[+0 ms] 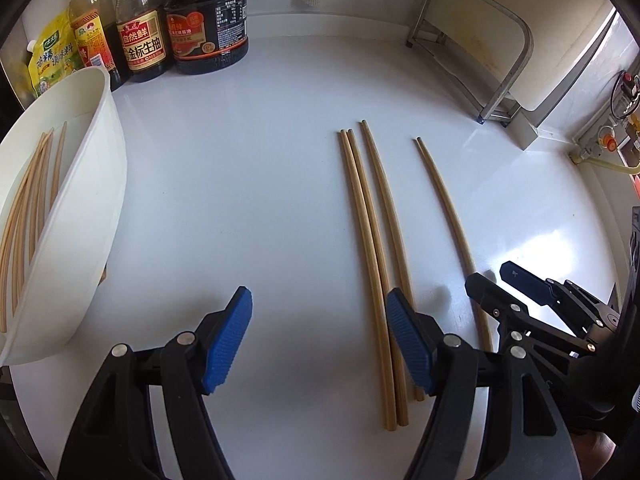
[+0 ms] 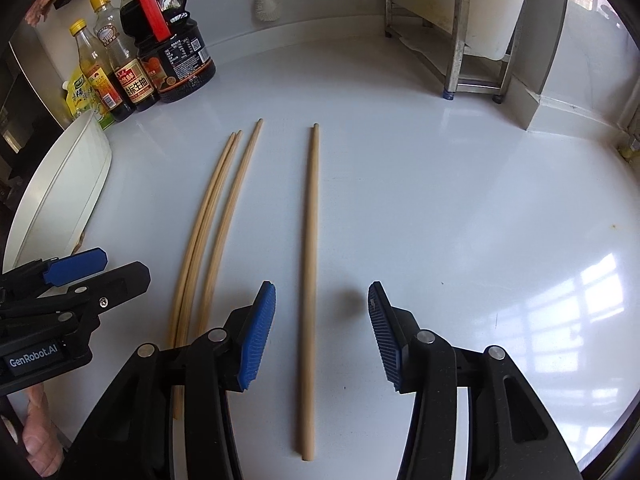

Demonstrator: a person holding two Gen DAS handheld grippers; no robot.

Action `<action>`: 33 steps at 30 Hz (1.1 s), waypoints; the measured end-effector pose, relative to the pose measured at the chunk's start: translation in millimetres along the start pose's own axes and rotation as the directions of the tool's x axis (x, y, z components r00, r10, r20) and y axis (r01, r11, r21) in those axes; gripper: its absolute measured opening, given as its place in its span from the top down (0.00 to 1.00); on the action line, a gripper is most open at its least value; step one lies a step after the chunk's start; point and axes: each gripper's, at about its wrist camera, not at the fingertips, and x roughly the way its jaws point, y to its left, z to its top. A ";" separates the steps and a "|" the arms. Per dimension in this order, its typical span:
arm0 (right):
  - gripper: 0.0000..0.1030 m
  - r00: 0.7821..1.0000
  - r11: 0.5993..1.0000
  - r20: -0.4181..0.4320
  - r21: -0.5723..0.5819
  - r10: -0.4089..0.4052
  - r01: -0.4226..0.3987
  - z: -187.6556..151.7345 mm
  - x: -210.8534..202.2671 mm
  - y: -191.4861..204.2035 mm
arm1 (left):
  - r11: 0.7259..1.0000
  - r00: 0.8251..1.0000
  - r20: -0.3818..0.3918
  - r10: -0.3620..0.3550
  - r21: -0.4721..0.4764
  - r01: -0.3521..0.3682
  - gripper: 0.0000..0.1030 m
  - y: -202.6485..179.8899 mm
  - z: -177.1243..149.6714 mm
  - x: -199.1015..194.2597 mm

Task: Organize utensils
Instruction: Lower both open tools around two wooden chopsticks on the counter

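Chopsticks: several lie in the white tray (image 1: 100, 184) at the bench's (image 1: 248, 168) left edge. Left tongs (image 1: 320, 344) spread, empty, over bare bench. Three chopsticks (image 1: 370, 240) lie close together right of them. Single chopstick (image 2: 309, 280) lies apart, between the spread right tongs (image 2: 322, 332); open bench beyond.

Daylight is coming in bright from the right; window panes are reflecting as glare patches on the glossy white counter (image 2: 460, 200), lower right in the right wrist view. Fisheye is bending the chopsticks (image 1: 372, 240) and curving the edges, dark vignette is ringing both frames. Soft round shadows are sitting beneath the gripper fingers. Focus is holding sharp, no motion blur
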 end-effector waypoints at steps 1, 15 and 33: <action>0.55 1.000 1.000 0.000 0.003 -0.001 0.001 -0.1 0.0 -2.0 | 1.000 1.000 -0.003 0.003 0.004 -0.003 0.33 -2.2 0.2 2.4; 0.55 1.000 1.000 0.002 0.007 0.002 -0.002 -2.5 0.2 -11.3 | 0.999 0.999 -0.024 0.049 0.014 -0.048 0.31 -12.8 -2.9 20.9; 0.55 1.000 0.998 0.012 -0.061 -0.025 0.025 2.5 1.2 5.6 | 0.991 0.990 -0.036 0.137 0.001 -0.137 0.25 -5.1 9.2 27.9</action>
